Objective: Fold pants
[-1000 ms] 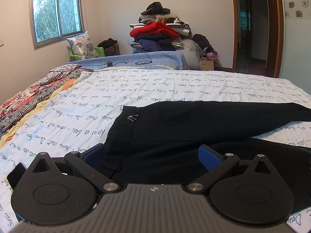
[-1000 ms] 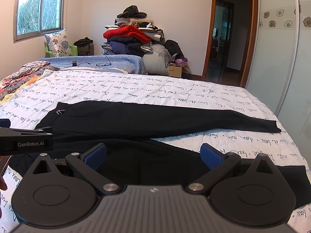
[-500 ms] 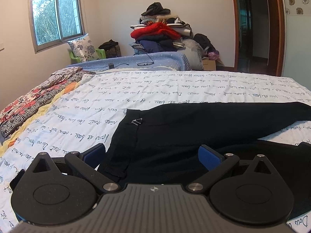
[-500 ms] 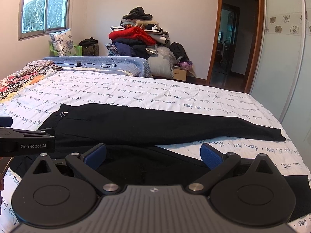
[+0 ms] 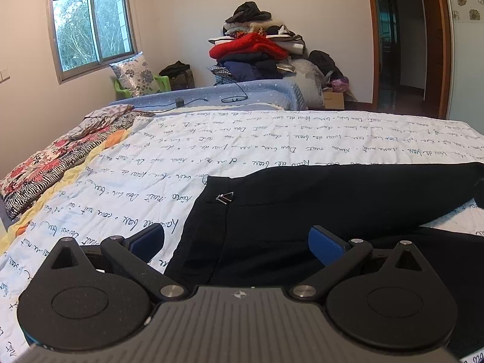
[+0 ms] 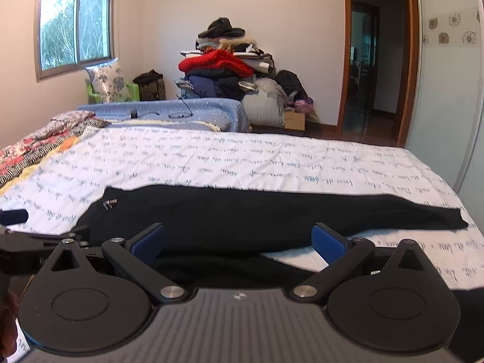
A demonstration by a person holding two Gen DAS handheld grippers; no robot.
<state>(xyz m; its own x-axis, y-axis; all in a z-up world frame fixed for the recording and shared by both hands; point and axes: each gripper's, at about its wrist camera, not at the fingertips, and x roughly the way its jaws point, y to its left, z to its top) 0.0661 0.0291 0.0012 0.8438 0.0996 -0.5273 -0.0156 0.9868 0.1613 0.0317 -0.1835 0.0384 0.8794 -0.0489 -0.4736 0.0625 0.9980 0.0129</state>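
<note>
My left gripper (image 5: 237,243) hangs with its blue pads spread wide and nothing between them, poised just above the waistband end of the black pants (image 5: 317,208). The left pad (image 5: 148,240) sits over the white quilt (image 5: 242,139) printed with handwriting, the right pad over the dark cloth. A small metal clasp (image 5: 225,197) glints on the waistband at about 12 o'clock from my left jaws.

My right gripper (image 6: 239,240) is likewise spread wide, gripping nothing, low over the pants (image 6: 242,211). From there one leg stretches flat across the quilt (image 6: 242,157) toward 2 o'clock, its hem (image 6: 461,219) lying near the bed's right edge. The other leg lies nearer me, partly hidden under my gripper body. At 9 o'clock in the right view I see my left gripper's (image 6: 13,216) dark frame edging in.

Far off at 12 o'clock a heap of clothes (image 6: 225,66) rises against the wall, with a window (image 6: 74,34) at 10 o'clock and an open doorway (image 6: 375,60) at 1 o'clock
</note>
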